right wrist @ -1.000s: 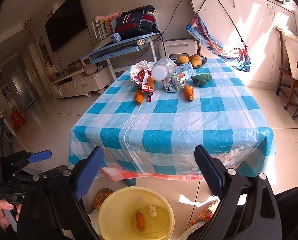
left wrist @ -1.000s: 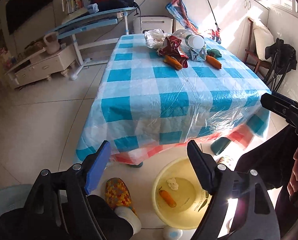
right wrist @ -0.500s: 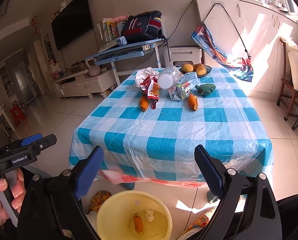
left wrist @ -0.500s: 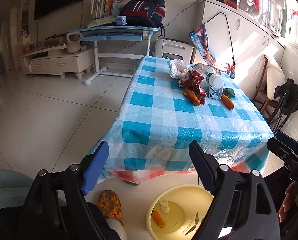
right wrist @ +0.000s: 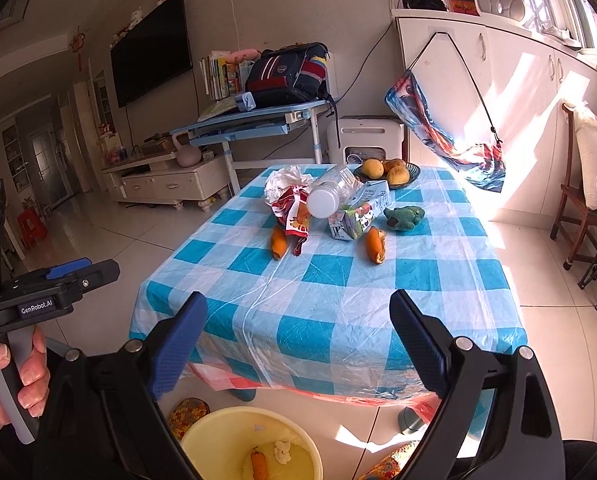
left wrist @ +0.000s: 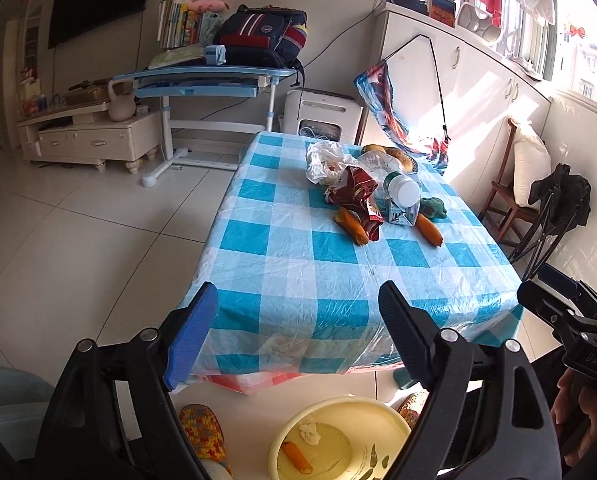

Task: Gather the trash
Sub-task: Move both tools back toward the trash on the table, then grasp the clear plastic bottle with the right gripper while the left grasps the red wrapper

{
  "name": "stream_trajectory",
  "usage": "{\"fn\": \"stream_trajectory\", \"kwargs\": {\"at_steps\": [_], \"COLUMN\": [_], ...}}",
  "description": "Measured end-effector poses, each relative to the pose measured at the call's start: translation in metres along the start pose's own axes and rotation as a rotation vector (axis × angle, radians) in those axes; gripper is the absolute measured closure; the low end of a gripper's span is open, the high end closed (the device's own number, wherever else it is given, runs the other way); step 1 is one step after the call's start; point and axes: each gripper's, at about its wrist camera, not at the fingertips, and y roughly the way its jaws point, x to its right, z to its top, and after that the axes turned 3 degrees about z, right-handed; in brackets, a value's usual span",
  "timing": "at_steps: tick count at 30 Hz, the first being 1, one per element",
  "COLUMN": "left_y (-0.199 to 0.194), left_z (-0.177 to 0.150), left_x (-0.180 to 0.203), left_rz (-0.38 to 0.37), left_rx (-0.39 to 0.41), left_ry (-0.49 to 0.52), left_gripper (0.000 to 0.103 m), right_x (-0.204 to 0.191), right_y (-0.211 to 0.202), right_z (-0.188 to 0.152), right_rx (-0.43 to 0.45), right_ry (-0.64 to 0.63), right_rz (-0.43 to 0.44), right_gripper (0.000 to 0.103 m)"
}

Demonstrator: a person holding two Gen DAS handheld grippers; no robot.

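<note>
Trash lies at the far end of the blue checked table (left wrist: 298,276): a white plastic bag (left wrist: 324,160), a red snack wrapper (left wrist: 354,196), a clear bottle (left wrist: 398,186), a small carton (left wrist: 400,214) and two orange peels (left wrist: 352,226) (left wrist: 429,230). They also show in the right wrist view, the wrapper (right wrist: 292,216), bottle (right wrist: 330,194) and carton (right wrist: 360,214). A yellow bin (left wrist: 338,440) (right wrist: 250,448) on the floor holds an orange scrap and a white scrap. My left gripper (left wrist: 294,340) and right gripper (right wrist: 298,344) are open and empty, before the table's near edge.
A bowl of fruit (right wrist: 390,170) and a green toy (right wrist: 404,218) sit on the table. A blue desk with a backpack (right wrist: 286,76), a white appliance (left wrist: 322,112), a chair (left wrist: 514,184) and a TV stand (left wrist: 86,140) surround the table. Slippered feet are beside the bin.
Both grippers have risen and tilted up, so the table fills more of the view and the bin has dropped to the bottom edge. Both stay open and empty.
</note>
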Motion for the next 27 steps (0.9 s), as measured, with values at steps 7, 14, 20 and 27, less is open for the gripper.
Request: {"fn": "stream_trajectory", "kwargs": {"at_steps": [7, 14, 20, 27], "left_y": [0.042, 0.107, 0.144, 0.191], "left_z": [0.034, 0.041, 0.056, 0.089], "left_x": [0.024, 0.04, 0.049, 0.077], "left_rz": [-0.035, -0.034, -0.064, -0.036], "left_rx": [-0.027, -0.136, -0.147, -0.133], "left_ry": [0.052, 0.042, 0.014, 0.091], "left_gripper": [0.024, 0.024, 0.024, 0.024], "right_x": [0.022, 0.049, 0.059, 0.066], "right_y": [0.03, 0.079, 0.095, 0.119], "right_z": [0.027, 0.049, 0.062, 0.089], "right_rx": [-0.072, -0.173, -0.138, -0.111], "right_ry": [-0.013, -0.026, -0.012, 0.046], "right_rz": [-0.034, -0.062, -0.004, 0.085], "right_gripper": [0.017, 0.033, 0.035, 0.035]}}
